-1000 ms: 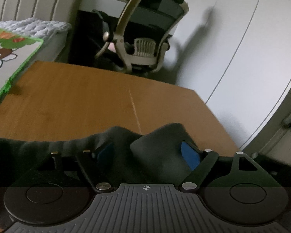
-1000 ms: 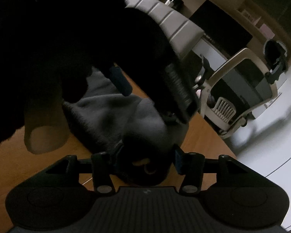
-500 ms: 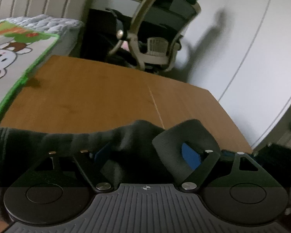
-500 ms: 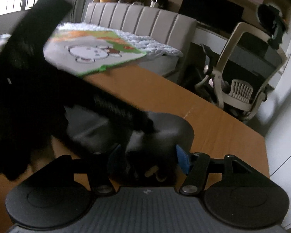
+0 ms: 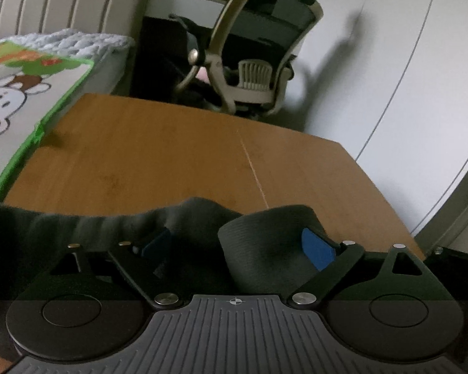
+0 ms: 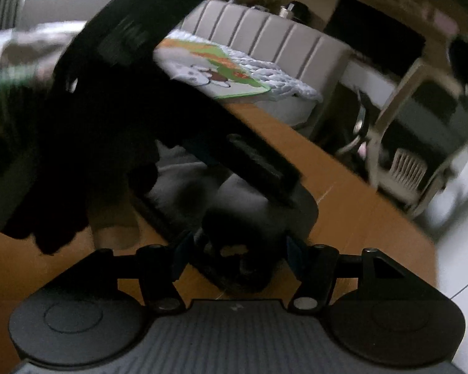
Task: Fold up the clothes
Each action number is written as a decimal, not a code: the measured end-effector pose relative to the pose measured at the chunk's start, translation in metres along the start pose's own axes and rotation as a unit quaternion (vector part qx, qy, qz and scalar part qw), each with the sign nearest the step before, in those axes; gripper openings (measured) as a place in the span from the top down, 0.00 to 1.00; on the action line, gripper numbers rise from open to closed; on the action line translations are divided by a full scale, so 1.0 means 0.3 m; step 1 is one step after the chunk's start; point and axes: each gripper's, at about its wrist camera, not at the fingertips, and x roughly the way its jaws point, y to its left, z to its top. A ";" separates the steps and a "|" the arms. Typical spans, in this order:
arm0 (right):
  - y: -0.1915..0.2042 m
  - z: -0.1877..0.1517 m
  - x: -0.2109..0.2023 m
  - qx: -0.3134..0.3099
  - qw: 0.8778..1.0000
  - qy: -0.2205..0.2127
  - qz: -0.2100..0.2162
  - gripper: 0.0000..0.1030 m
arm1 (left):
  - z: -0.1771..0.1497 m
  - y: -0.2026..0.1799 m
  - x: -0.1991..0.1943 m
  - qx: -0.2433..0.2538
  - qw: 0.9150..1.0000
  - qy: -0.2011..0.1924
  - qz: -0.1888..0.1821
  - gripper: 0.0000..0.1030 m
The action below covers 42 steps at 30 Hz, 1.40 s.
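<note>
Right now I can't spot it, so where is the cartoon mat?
In the left wrist view the cartoon mat lies at far left, its green edge along the wooden table, beside the knitted blanket.

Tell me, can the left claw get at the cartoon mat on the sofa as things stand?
Probably not at once. The left claw has dark grey cloth bunched between its fingers, though bare wooden table leads to the cartoon mat.
</note>
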 end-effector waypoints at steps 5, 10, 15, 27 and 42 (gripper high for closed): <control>-0.145 -0.015 -0.045 0.143 0.989 -0.016 0.047 0.35 | -0.001 0.022 0.005 -0.007 1.000 0.003 0.002 0.07; -0.192 -0.040 0.026 0.226 0.972 -0.017 0.066 0.24 | 0.002 0.037 -0.001 -0.009 1.000 0.004 0.008 0.07; -0.149 -0.046 0.084 0.257 0.963 -0.022 0.081 0.13 | 0.001 0.041 -0.001 -0.014 1.000 0.008 0.009 0.07; -0.197 -0.053 0.033 0.202 0.979 -0.019 0.030 0.55 | 0.018 0.000 -0.025 -0.033 0.999 0.013 -0.017 0.08; 0.016 -0.021 0.063 -0.055 0.992 0.008 -0.116 0.36 | 0.019 -0.106 -0.001 0.026 1.000 0.008 -0.007 0.05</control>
